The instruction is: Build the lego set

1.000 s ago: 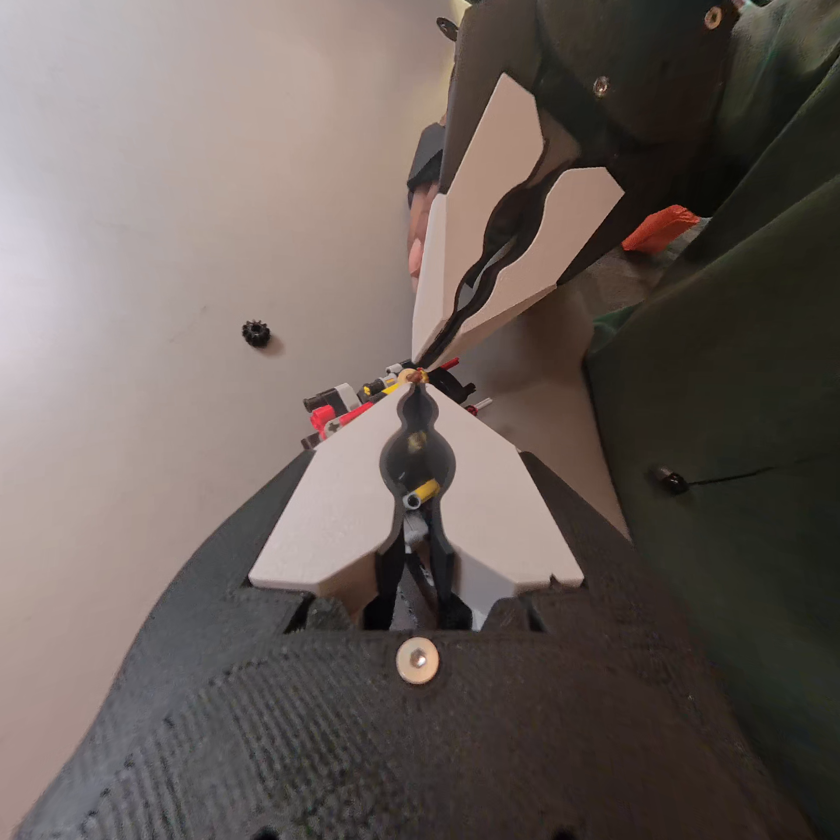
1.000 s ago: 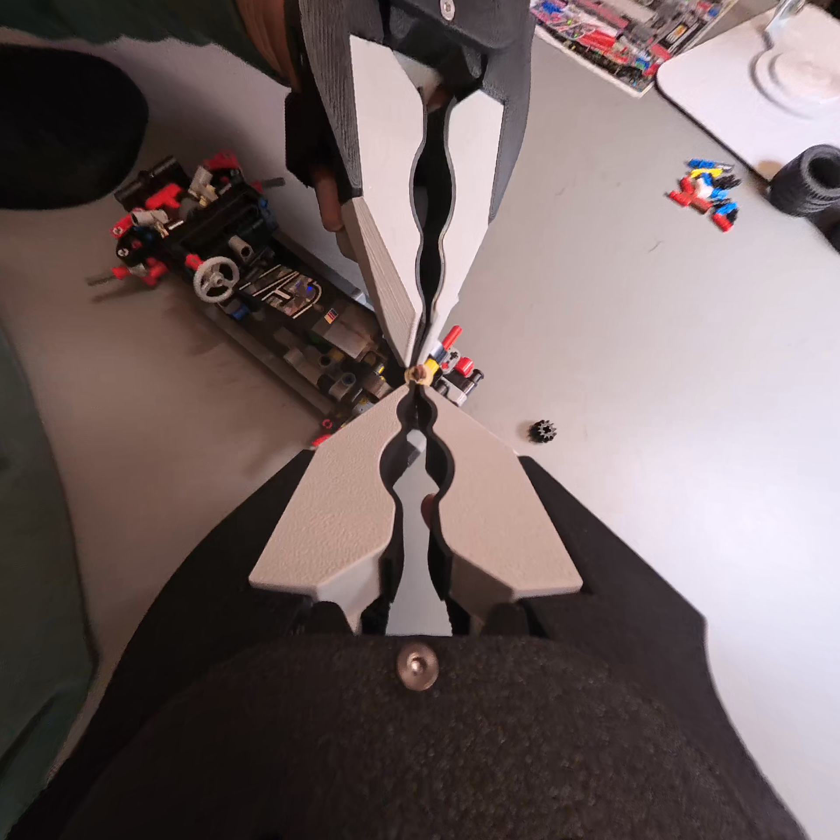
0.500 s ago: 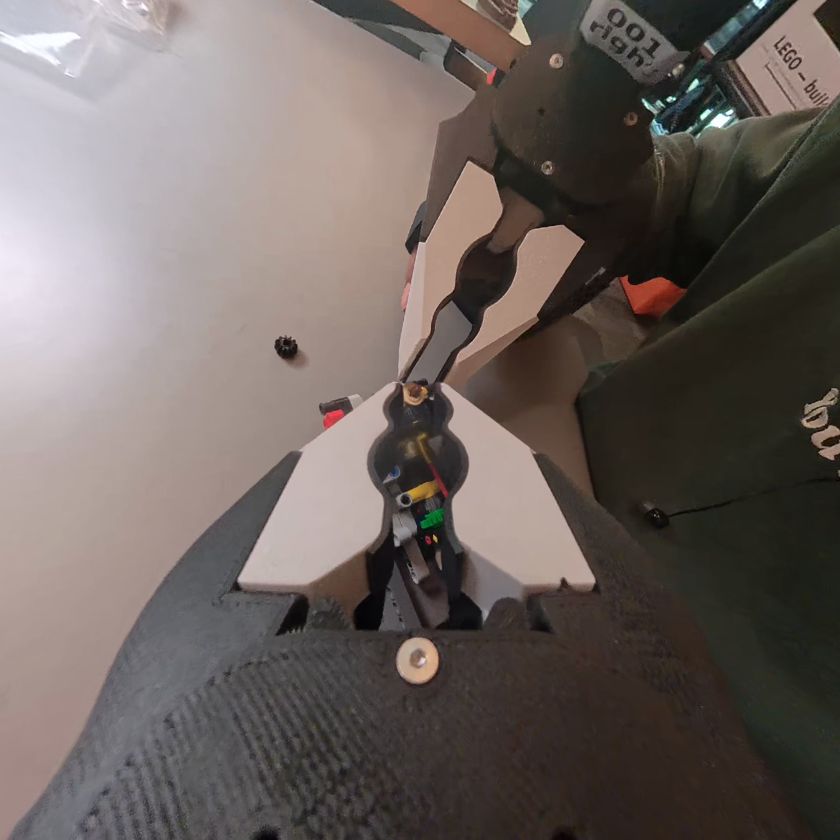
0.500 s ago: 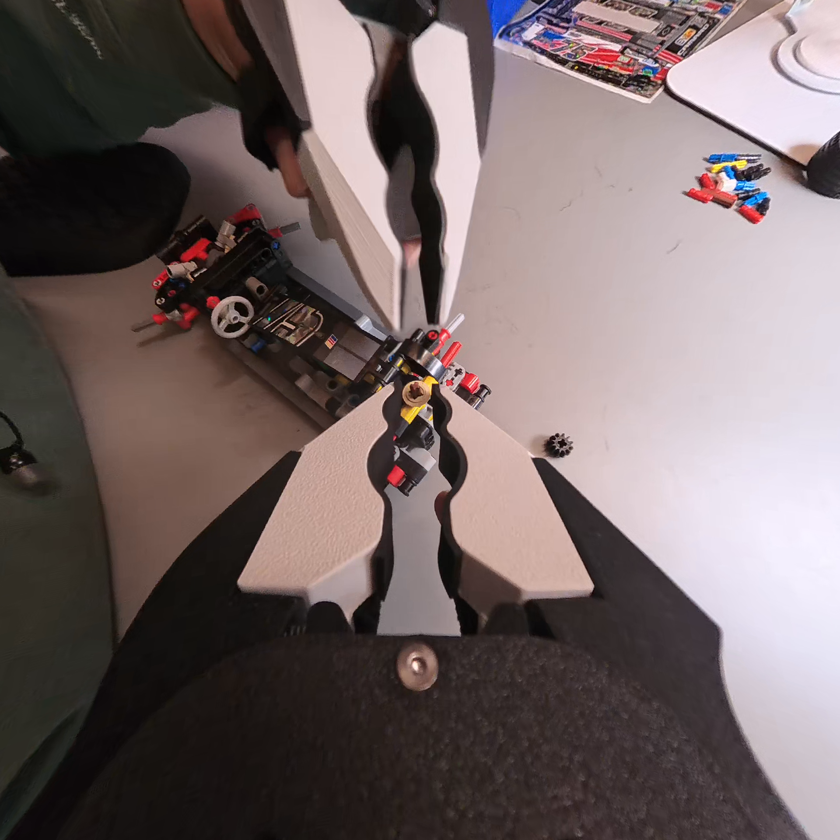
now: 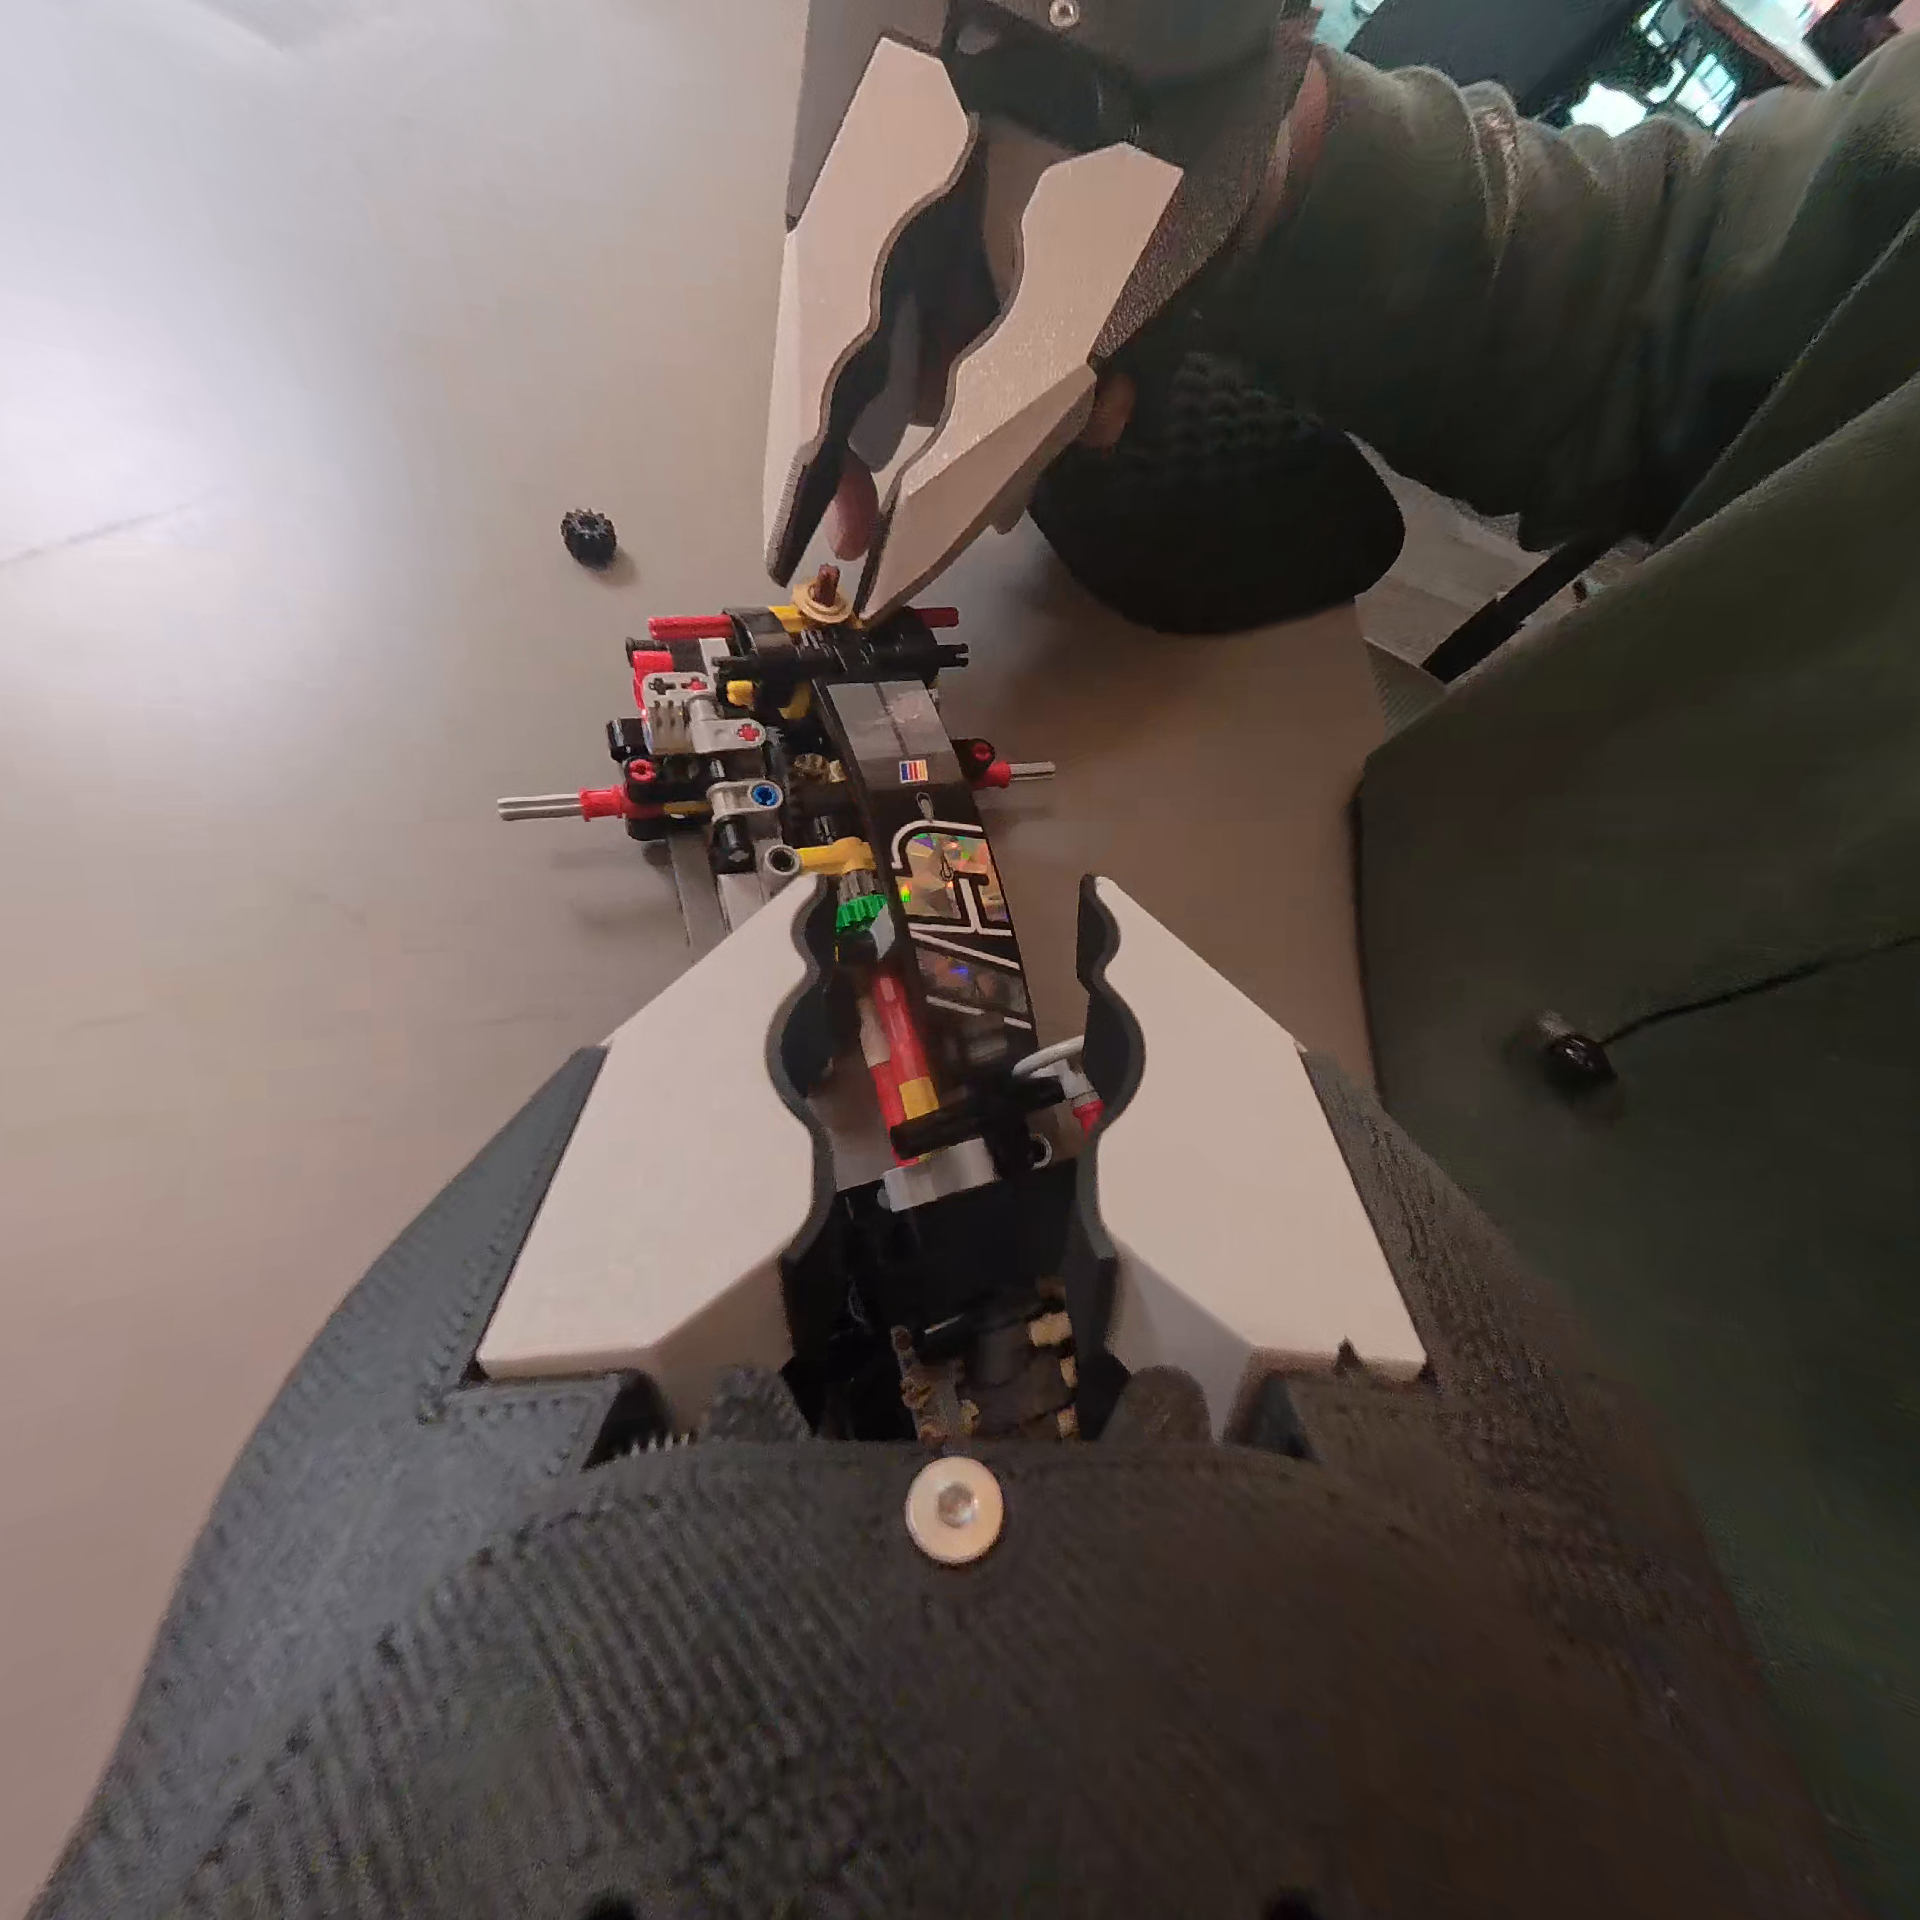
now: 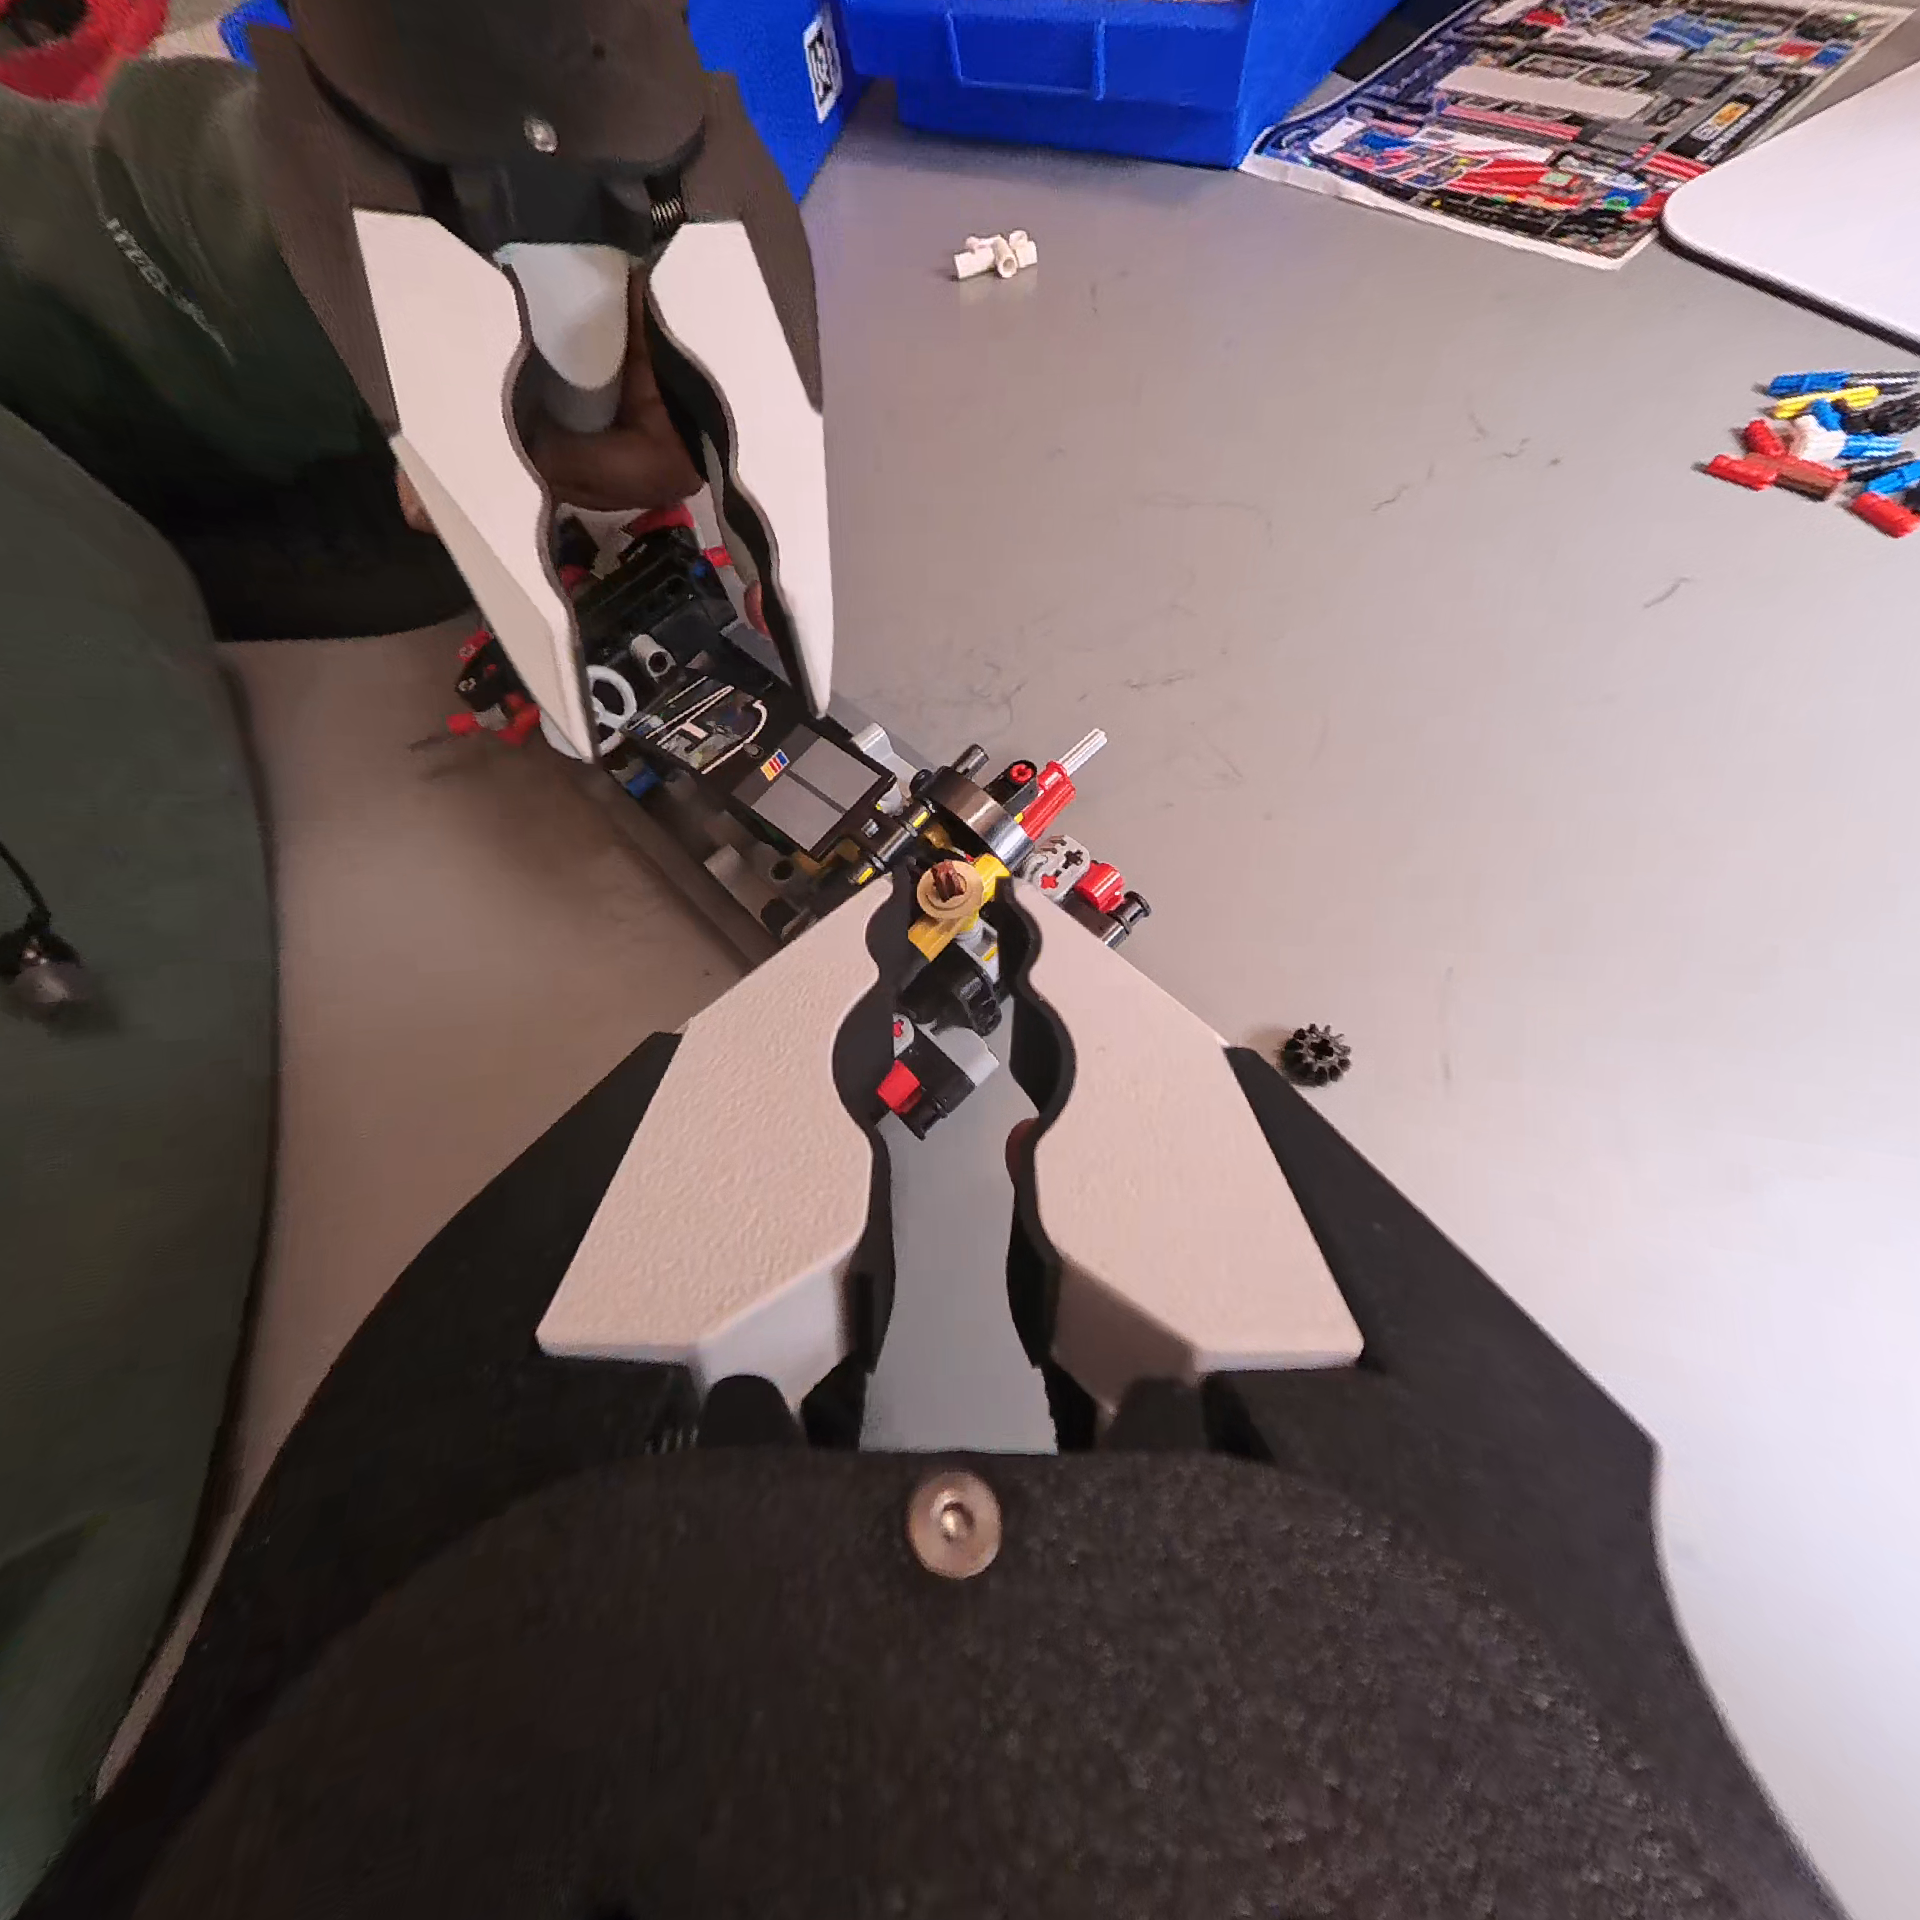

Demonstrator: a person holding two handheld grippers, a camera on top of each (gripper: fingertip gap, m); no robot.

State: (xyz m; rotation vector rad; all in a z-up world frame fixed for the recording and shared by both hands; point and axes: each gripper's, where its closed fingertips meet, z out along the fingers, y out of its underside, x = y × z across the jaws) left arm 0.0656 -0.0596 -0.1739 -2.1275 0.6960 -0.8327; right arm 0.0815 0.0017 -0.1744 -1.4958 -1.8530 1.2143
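Both hand-held grippers have spread apart over the lego car (image 5: 914,831); black gear (image 6: 1314,1055) lies nearby

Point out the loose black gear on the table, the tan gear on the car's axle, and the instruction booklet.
Loose black gear (image 6: 1315,1054), right wrist view, centre of its toothed face.
Tan gear (image 6: 949,887), right wrist view, its flat disc beside the brown axle tip.
Instruction booklet (image 6: 1558,114), right wrist view, middle of the open page.
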